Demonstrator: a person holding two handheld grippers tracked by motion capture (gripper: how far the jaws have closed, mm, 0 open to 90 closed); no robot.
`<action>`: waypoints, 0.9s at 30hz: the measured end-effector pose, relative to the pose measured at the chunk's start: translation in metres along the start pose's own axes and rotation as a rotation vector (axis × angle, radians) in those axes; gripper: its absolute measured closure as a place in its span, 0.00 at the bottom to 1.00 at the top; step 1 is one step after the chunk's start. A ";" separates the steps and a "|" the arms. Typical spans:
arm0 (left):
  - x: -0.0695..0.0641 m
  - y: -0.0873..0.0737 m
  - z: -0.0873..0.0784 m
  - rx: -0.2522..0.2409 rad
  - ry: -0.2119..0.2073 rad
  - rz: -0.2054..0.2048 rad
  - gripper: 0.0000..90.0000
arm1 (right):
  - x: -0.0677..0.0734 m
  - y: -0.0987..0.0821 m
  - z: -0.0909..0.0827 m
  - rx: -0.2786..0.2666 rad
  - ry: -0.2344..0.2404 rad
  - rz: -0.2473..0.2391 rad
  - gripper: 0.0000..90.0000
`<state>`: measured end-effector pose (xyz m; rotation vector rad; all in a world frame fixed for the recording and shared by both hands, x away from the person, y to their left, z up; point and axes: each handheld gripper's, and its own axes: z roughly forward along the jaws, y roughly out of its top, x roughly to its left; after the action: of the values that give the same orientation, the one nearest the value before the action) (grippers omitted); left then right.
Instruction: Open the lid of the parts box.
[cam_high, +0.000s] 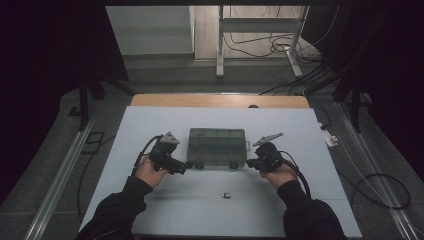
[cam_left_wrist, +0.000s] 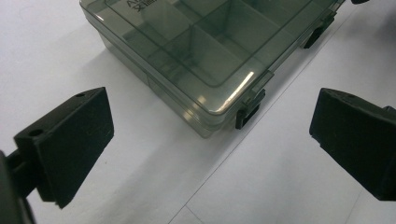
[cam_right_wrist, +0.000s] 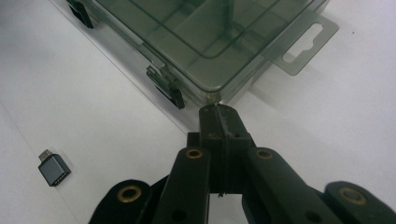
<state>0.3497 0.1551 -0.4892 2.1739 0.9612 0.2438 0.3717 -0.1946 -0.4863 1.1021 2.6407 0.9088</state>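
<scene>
meanwhile, a smoky compartment box (cam_high: 217, 146) sits lid-down at centre frame on the white desk (cam_high: 165, 210). left tongs (cam_high: 187, 164) gape wide by its lower-left latch (cam_left_wrist: 249, 111); right tongs (cam_right_wrist: 219, 114), pressed together, nose its corner. rigid, light, probably slick plastic; the latch tabs look the best purchase.

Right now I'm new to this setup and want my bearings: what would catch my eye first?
The smoky translucent plastic compartment box, lid shut, sits mid-table on the white tabletop. The left tool, jaws wide open, faces its near left corner; the right tool, jaws shut, noses its near right corner. A small grey metal adapter lies nearer the person.
</scene>
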 end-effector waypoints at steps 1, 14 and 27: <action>0.000 0.000 -0.001 -0.001 0.007 -0.001 0.00 | 0.000 0.000 -0.001 -0.003 -0.001 0.002 0.98; 0.003 0.002 -0.006 -0.017 -0.024 -0.021 0.01 | 0.007 0.004 -0.015 -0.113 -0.017 -0.006 0.99; 0.003 0.003 -0.005 -0.039 -0.067 -0.022 0.00 | 0.006 0.013 -0.022 -0.181 -0.007 0.028 0.99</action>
<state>0.3516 0.1589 -0.4834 2.1217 0.9348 0.1769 0.3677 -0.1939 -0.4610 1.0977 2.4849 1.1214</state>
